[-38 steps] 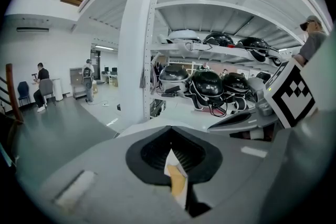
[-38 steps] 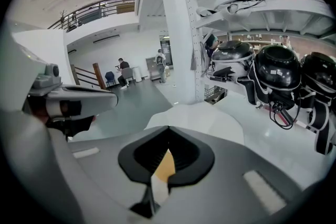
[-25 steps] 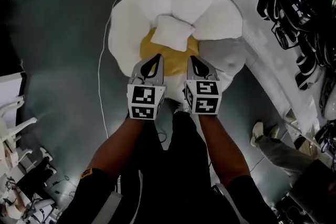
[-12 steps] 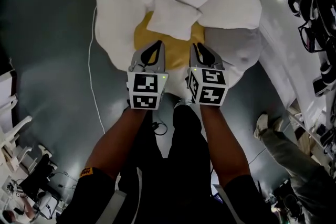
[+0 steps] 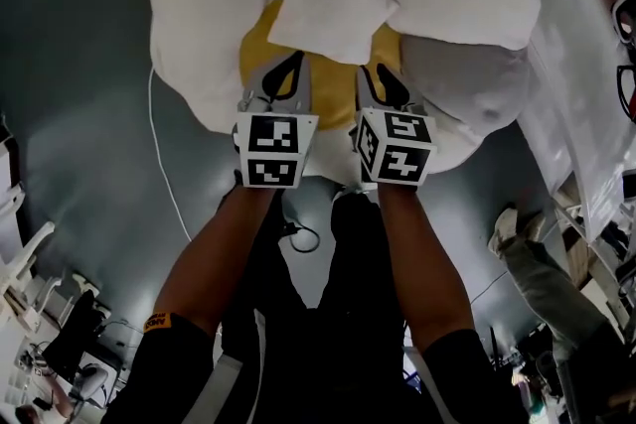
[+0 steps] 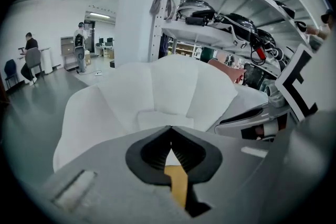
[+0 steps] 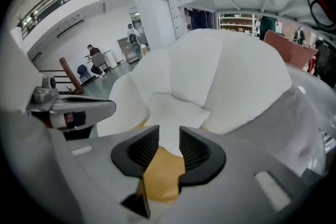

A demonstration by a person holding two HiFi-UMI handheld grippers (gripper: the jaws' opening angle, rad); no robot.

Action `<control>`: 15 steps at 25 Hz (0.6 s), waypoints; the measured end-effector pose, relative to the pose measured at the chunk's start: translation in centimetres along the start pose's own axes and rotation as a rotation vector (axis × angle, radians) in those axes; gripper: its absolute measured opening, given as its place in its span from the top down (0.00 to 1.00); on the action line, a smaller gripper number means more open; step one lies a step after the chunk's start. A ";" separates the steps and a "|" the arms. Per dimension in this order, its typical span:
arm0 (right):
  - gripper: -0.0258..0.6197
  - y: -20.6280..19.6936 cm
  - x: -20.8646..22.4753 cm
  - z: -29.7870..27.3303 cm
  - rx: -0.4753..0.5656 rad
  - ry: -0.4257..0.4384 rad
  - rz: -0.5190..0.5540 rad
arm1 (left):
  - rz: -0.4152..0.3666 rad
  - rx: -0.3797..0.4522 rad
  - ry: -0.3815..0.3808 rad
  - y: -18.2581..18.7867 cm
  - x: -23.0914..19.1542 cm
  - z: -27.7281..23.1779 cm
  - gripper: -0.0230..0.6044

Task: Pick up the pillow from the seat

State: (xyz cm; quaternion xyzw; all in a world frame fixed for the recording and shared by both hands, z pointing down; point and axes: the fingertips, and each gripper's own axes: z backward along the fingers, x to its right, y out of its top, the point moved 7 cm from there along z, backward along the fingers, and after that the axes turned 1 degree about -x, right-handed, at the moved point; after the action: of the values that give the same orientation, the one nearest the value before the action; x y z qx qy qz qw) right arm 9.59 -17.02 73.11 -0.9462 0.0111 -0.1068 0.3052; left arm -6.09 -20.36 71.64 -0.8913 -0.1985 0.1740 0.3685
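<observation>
A white square pillow (image 5: 328, 13) lies on the yellow seat (image 5: 254, 57) of a white petal-shaped chair (image 5: 194, 10), leaning toward its back. Both grippers hover side by side over the seat's front, just short of the pillow. My left gripper (image 5: 292, 61) is shut, its tips touching with nothing held (image 6: 170, 129); the pillow (image 6: 165, 119) shows just beyond them. The jaws of my right gripper (image 5: 379, 74) are opening with nothing between them (image 7: 169, 140). Past that gap I see the pillow (image 7: 177, 113) and the yellow seat (image 7: 160, 176).
Shelves (image 6: 226, 34) with dark gear stand behind and to the right of the chair. A white cable (image 5: 167, 179) runs over the grey floor on the left. A person's leg and shoe (image 5: 509, 231) are at the right. People sit and stand far off (image 6: 31, 52).
The chair and pillow have come nearer and slid up in the head view. Both grippers have moved forward over the seat toward the pillow. The right jaws have parted.
</observation>
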 end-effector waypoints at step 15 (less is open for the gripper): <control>0.72 -4.4 2.3 -9.9 -0.046 -0.003 -0.032 | -0.004 -0.046 0.047 -6.3 -3.5 -7.6 0.95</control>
State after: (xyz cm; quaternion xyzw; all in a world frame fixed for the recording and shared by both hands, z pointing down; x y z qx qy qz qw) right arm 9.61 -19.35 83.93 -0.9532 -0.0020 -0.1101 0.2816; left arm -7.02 -22.42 81.82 -0.9031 -0.1956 0.1477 0.3527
